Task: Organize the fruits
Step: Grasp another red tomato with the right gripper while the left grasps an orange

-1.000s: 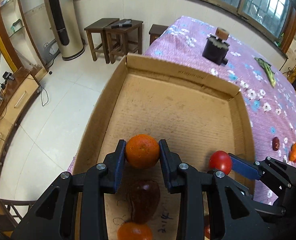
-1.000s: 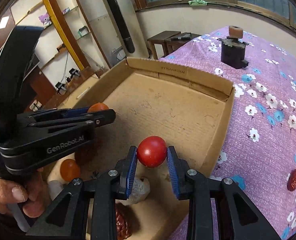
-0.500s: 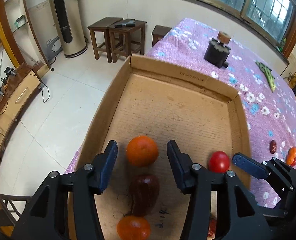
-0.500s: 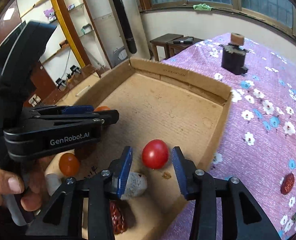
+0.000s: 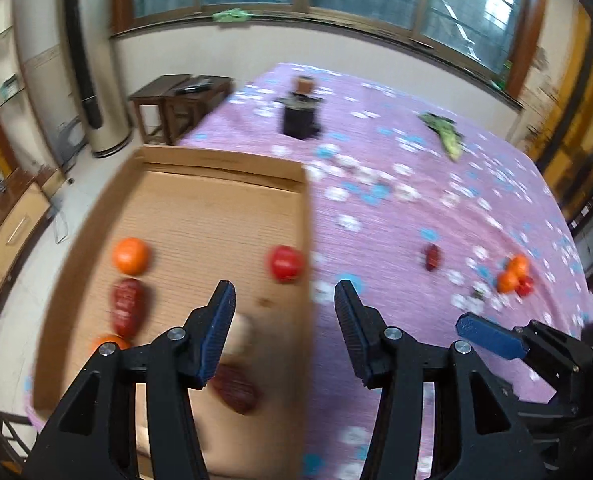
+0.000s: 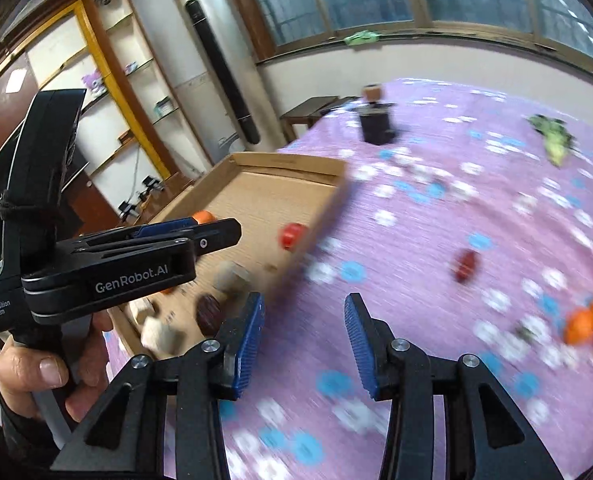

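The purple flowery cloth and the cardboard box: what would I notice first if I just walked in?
Probably the cardboard box at the left edge of the purple flowery cloth, with an orange and a red tomato lying inside. Next, the little heap of orange and red fruit out on the cloth to the right. Both empty grippers, left and right, hang open over it.

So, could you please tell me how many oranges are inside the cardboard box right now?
2: one orange near the left wall, another nearer the camera past a dark red fruit. More may hide behind the claws.
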{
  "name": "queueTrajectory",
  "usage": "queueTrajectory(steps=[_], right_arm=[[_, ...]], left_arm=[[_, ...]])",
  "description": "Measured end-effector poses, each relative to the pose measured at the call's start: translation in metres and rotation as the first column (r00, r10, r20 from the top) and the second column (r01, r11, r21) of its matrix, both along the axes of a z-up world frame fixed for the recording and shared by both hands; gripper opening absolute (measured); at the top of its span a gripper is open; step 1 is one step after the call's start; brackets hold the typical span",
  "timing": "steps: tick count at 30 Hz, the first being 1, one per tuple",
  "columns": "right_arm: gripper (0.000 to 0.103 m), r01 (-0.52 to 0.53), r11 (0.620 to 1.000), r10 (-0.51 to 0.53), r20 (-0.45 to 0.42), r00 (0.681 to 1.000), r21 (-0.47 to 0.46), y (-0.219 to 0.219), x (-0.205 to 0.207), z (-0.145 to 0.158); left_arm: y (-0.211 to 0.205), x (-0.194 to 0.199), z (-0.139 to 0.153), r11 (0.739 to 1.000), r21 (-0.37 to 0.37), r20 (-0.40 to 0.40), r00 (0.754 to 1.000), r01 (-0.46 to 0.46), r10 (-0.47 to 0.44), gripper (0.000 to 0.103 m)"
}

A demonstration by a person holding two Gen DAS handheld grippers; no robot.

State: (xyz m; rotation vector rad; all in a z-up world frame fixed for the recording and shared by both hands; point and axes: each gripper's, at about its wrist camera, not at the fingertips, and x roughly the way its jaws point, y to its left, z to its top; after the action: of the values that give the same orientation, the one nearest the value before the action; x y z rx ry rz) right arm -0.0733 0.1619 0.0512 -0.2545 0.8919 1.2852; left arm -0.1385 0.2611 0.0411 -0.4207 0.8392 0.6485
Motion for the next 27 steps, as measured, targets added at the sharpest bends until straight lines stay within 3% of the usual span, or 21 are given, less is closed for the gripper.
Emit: queueTrajectory(steps=[13, 27], right_arm=[[0.046, 0.283, 0.959, -0.283, -0.021, 0.959, -0.002, -0.131, 0.074, -0.008], [0.046, 0.339, 0.94, -0.338, -0.05, 0.94, 0.028, -0.157, 0.103, -0.012]], left_arm=[[-0.088, 0.056, -0.007, 0.98, -0.023, -0.036, 0.979, 0.199, -0.2, 0.05], [-0.102, 0.07, -0.009, 0.977, -0.026, -0.072, 0.975, 0.21, -0.211, 0.05]])
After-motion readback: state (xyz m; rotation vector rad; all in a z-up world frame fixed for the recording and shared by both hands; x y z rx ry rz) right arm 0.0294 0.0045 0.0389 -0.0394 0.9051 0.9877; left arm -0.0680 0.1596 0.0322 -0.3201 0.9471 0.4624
